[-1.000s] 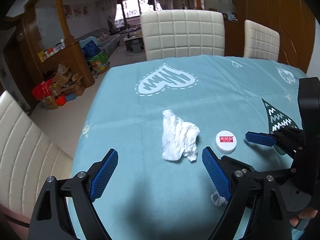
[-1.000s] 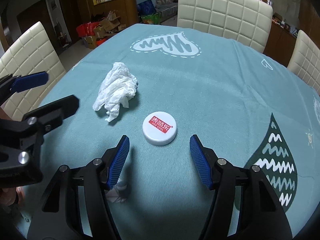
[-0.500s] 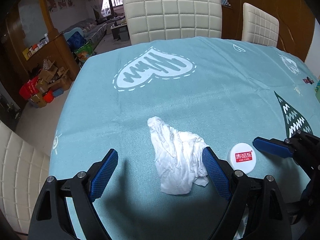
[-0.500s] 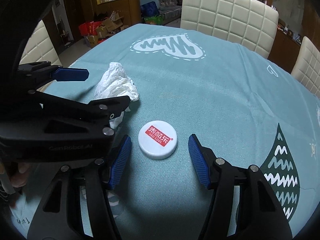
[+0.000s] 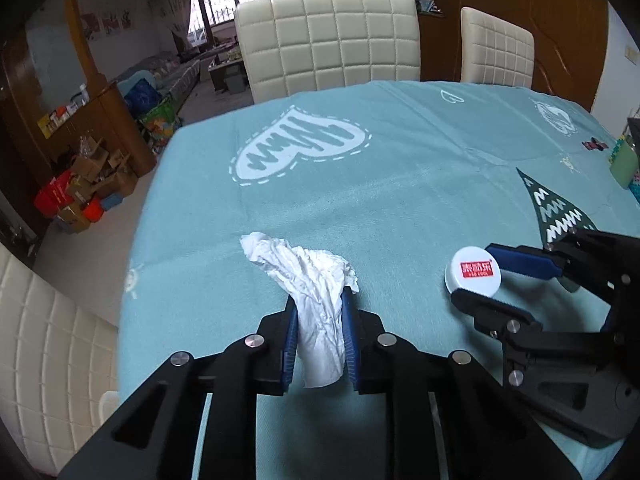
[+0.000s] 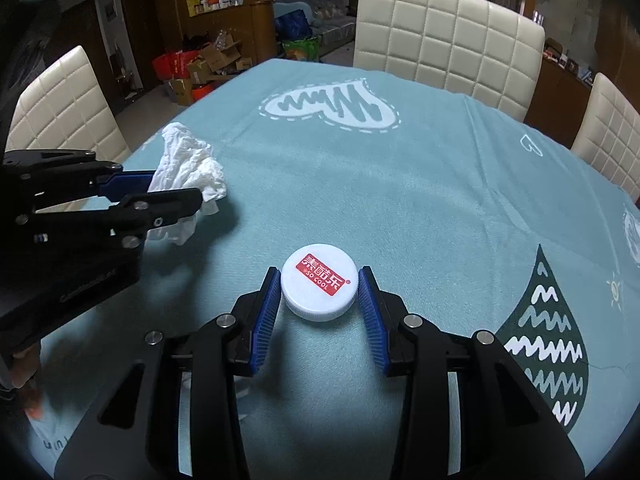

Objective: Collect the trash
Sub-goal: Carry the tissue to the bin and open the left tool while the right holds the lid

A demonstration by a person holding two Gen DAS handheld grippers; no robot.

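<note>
- Left hand-held gripper had just been closing, and its blue pads now pinched the crumpled white tissue between them; half a second earlier the same jaws stood wide with the tissue lying loose on the worktop.
- Part of the tissue still spilled forward past the fingertips onto the teal cloth, so the grip looked to be on its near end only.
- Right hand-held gripper had also just been closing: its pads now flanked the white bottle cap with the red label, the left pad looking to touch the rim and the right one showing a thin gap, so it counted as not yet gripping.
- Cap remained flat on the worktop, to the right of the tissue and apart from it.
- Judged from this, one piece of trash was secured and ready to lift, while the other needed a little more squeeze first.
- Farther off, cream padded chairs stood at the far edge.
</note>
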